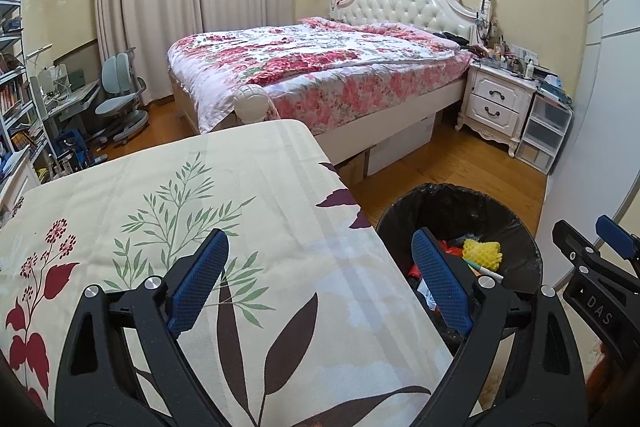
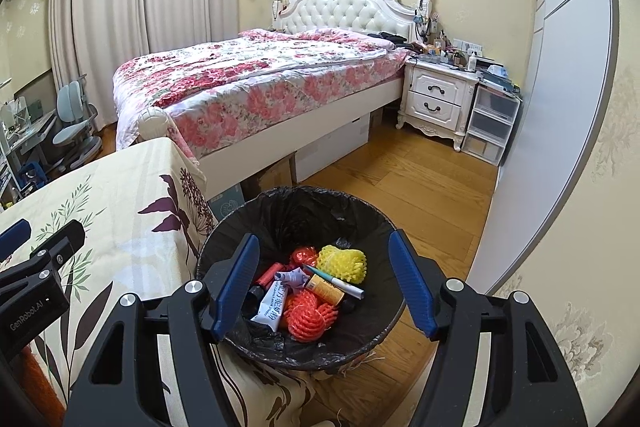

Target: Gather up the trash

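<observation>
Bin (image 2: 224,235) holds two orange foam nets (image 2: 310,315), one yellow (image 2: 346,263).

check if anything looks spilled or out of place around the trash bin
Nothing looks spilled. The trash, including the yellow foam net and orange foam nets, lies inside the bin, and the floral tablecloth beside it is bare.

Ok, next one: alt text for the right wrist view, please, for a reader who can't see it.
The open, empty right gripper hangs over a black-lined trash bin holding yellow foam netting, orange foam netting, a pen and a squeezed tube. A table with a floral cloth stands left, a bed behind.
</observation>
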`<action>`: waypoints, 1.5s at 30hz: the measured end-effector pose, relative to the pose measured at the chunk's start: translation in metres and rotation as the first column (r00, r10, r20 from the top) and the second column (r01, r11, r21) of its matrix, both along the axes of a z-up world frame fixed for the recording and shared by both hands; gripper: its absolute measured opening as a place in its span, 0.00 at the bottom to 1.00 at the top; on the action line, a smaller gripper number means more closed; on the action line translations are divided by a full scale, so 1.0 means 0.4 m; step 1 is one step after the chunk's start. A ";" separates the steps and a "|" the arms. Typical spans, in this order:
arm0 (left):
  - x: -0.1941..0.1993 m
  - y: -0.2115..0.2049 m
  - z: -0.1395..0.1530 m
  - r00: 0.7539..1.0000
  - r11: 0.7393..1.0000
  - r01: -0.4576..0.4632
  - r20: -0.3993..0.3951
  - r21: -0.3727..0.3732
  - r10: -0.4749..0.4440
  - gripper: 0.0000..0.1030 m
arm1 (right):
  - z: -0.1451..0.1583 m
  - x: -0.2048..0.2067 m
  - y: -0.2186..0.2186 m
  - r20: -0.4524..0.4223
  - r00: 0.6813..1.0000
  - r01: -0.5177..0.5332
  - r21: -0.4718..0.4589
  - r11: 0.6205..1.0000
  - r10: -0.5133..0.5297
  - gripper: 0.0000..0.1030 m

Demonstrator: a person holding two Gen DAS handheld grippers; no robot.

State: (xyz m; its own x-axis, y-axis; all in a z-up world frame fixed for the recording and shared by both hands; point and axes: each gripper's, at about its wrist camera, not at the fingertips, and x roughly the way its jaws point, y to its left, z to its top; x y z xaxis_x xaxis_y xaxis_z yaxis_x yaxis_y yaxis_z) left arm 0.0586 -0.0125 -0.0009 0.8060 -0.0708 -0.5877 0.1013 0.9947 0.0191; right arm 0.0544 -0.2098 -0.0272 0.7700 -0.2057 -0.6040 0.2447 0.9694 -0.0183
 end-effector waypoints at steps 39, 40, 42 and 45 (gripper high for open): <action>-0.023 -0.013 0.007 0.999 1.000 -0.001 0.044 0.030 0.000 0.88 | 0.012 -0.023 0.006 -0.001 1.000 -0.007 -0.004 1.000 0.007 0.65; -0.022 -0.010 0.008 0.999 1.000 -0.003 0.043 0.030 0.001 0.89 | 0.012 -0.023 0.007 -0.002 1.000 -0.008 -0.004 1.000 0.008 0.65; -0.019 -0.005 0.008 0.999 1.000 0.000 0.037 0.021 0.000 0.92 | 0.010 -0.023 0.008 -0.002 1.000 -0.007 -0.004 1.000 0.007 0.65; -0.019 0.001 0.009 0.999 1.000 -0.013 0.047 0.021 0.012 0.92 | 0.010 -0.023 0.009 -0.003 1.000 -0.009 -0.006 1.000 0.009 0.65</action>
State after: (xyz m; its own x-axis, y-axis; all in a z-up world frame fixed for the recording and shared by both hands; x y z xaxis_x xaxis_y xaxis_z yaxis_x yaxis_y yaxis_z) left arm 0.0511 -0.0122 0.0026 0.8337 -0.0488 -0.5501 0.0877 0.9952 0.0446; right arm 0.0452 -0.2063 -0.0232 0.7702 -0.2025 -0.6048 0.2363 0.9714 -0.0244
